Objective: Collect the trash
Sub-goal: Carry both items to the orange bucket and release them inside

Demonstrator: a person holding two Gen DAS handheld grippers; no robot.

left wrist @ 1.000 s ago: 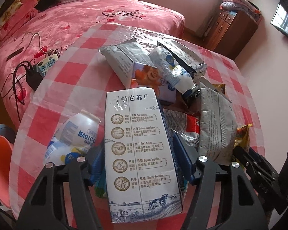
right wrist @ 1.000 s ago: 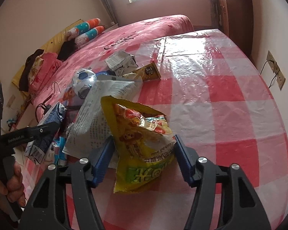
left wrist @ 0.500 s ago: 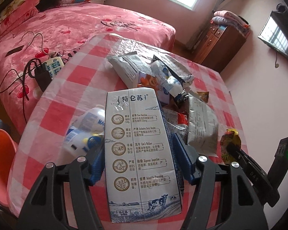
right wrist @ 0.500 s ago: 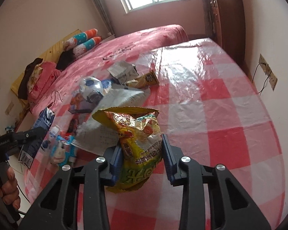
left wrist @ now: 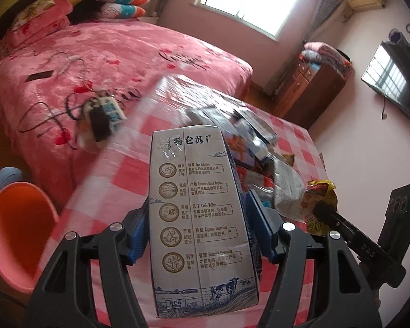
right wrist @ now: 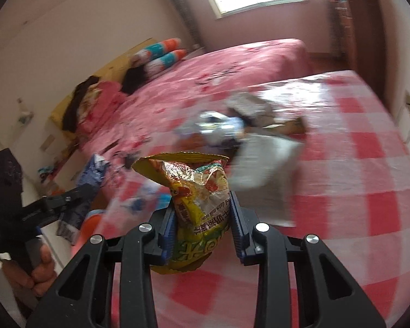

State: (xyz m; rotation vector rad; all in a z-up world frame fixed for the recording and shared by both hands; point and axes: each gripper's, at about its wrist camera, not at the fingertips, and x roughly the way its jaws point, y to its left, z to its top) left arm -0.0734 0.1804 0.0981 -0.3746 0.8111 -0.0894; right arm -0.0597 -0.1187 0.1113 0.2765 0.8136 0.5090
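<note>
My left gripper [left wrist: 196, 224] is shut on a tall white and blue milk carton [left wrist: 199, 218], held upright above the table's near edge. My right gripper [right wrist: 202, 224] is shut on a crumpled yellow snack bag [right wrist: 199, 199], lifted off the table; the bag also shows in the left wrist view [left wrist: 318, 205]. A pile of more trash [right wrist: 240, 131], with grey wrappers, a small bottle and a carton, lies on the red and white checked table [right wrist: 369, 164]. The left gripper and its carton show blurred at the left of the right wrist view [right wrist: 76, 191].
An orange bin [left wrist: 16, 232] stands at the table's left. A pink bed [left wrist: 109, 63] with a power strip [left wrist: 106, 114] lies beyond. A wooden dresser [left wrist: 311, 87] stands at the back right and a TV [left wrist: 393, 79] hangs on the wall.
Both grippers have lifted and pulled back from the pile with their items. The right gripper closed tighter on the snack bag. The orange bin came into view at the left.
</note>
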